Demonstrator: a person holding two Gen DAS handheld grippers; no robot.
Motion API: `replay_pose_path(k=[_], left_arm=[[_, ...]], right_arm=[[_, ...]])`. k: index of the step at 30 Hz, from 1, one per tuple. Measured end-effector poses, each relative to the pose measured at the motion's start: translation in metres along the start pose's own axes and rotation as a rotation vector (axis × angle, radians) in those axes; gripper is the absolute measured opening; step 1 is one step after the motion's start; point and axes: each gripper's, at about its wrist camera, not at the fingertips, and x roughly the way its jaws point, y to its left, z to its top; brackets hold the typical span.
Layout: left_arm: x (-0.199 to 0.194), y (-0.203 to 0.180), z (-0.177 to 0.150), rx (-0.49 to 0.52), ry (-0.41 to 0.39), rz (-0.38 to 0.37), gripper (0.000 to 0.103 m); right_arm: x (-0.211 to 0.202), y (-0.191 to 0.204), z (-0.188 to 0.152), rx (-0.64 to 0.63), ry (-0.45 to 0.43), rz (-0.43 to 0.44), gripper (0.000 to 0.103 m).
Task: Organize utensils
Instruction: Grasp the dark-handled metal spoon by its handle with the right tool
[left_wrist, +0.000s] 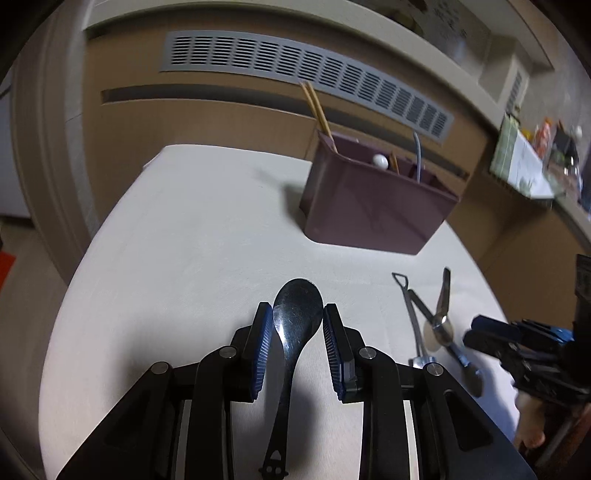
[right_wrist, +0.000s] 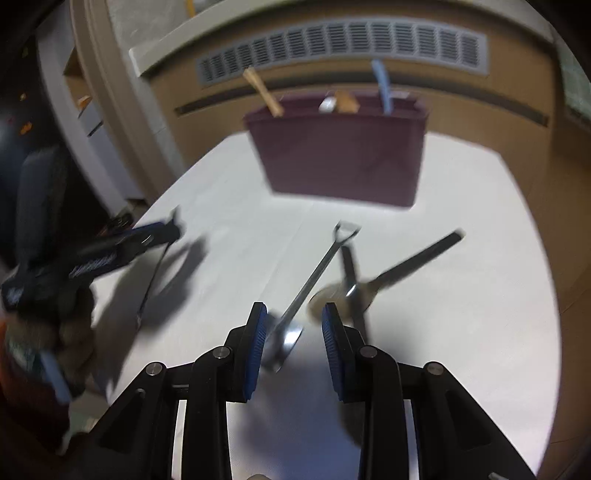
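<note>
A black spoon lies on the white table, bowl forward, between the open fingers of my left gripper; the pads do not visibly press it. A maroon utensil caddy stands at the back with chopsticks, a white-tipped utensil and a grey handle in it. Several metal utensils lie crossed at the right. In the right wrist view, my right gripper is open just above those utensils, one silver head between its fingers. The caddy is beyond.
A brown cabinet wall with a grey vent grille runs behind the table. A cluttered shelf is at far right. The left gripper shows at the left of the right wrist view, near the table edge.
</note>
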Motion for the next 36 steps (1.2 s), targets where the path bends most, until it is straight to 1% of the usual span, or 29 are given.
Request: replay_pose_path(k=[2, 3, 4, 5, 7, 10, 12, 13, 16, 17, 18, 19, 21, 22, 25, 28, 33, 34, 36], left_arm=[[-0.001, 0.002, -0.002, -0.018, -0.006, -0.01, 0.029], [-0.003, 0.003, -0.002, -0.023, -0.006, -0.012, 0.029], [-0.002, 0.003, -0.002, -0.027, -0.005, -0.014, 0.029], [-0.002, 0.003, -0.003, -0.03, -0.003, -0.016, 0.029], [0.0, 0.004, -0.002, -0.034, 0.0, -0.02, 0.029], [0.0, 0.002, -0.002, -0.03, -0.002, -0.017, 0.029], [-0.002, 0.002, -0.002, -0.026, -0.003, -0.012, 0.029], [-0.003, 0.002, -0.002, -0.025, -0.003, -0.01, 0.029], [-0.003, 0.001, -0.001, -0.021, 0.0, -0.006, 0.029], [-0.003, 0.0, -0.002, -0.02, 0.0, -0.005, 0.029], [-0.003, 0.0, -0.001, -0.017, 0.001, -0.004, 0.029], [-0.003, -0.001, -0.001, -0.015, 0.002, -0.004, 0.029], [-0.003, -0.002, -0.001, -0.014, 0.001, -0.005, 0.029], [-0.004, -0.002, 0.0, -0.013, 0.001, -0.007, 0.029], [-0.008, -0.005, 0.002, -0.006, -0.009, -0.008, 0.029], [-0.014, -0.011, 0.005, 0.006, -0.023, -0.016, 0.029], [-0.022, -0.022, 0.008, 0.034, -0.036, -0.023, 0.029], [-0.024, -0.024, 0.009, 0.038, -0.037, -0.024, 0.029], [-0.027, -0.028, 0.011, 0.043, -0.038, -0.027, 0.029]], right_arm=[[0.004, -0.009, 0.005, 0.004, 0.014, -0.067, 0.028], [0.007, -0.018, 0.006, 0.031, 0.023, -0.115, 0.028], [0.009, -0.027, 0.007, 0.064, 0.028, -0.14, 0.028], [0.012, -0.04, 0.008, 0.126, 0.033, -0.162, 0.028], [0.018, -0.07, 0.012, 0.264, 0.038, -0.155, 0.029], [0.032, -0.101, 0.022, 0.458, 0.021, -0.135, 0.03], [0.041, -0.108, 0.03, 0.511, 0.011, -0.144, 0.03], [0.047, -0.108, 0.035, 0.507, 0.02, -0.16, 0.03], [0.068, -0.098, 0.05, 0.423, 0.086, -0.236, 0.028], [0.074, -0.093, 0.053, 0.391, 0.096, -0.261, 0.028], [0.077, -0.086, 0.056, 0.346, 0.085, -0.304, 0.027], [0.08, -0.081, 0.058, 0.309, 0.082, -0.32, 0.02], [0.081, -0.074, 0.058, 0.252, 0.064, -0.303, 0.014], [0.077, -0.072, 0.057, 0.236, 0.042, -0.284, 0.008], [0.06, -0.068, 0.052, 0.207, 0.011, -0.213, 0.003], [0.039, -0.063, 0.047, 0.187, -0.029, -0.166, 0.003], [0.006, -0.057, 0.038, 0.153, -0.077, -0.116, 0.003], [0.011, -0.051, 0.043, 0.155, -0.085, -0.107, 0.002], [0.0, -0.049, 0.042, 0.154, -0.108, -0.086, 0.002]])
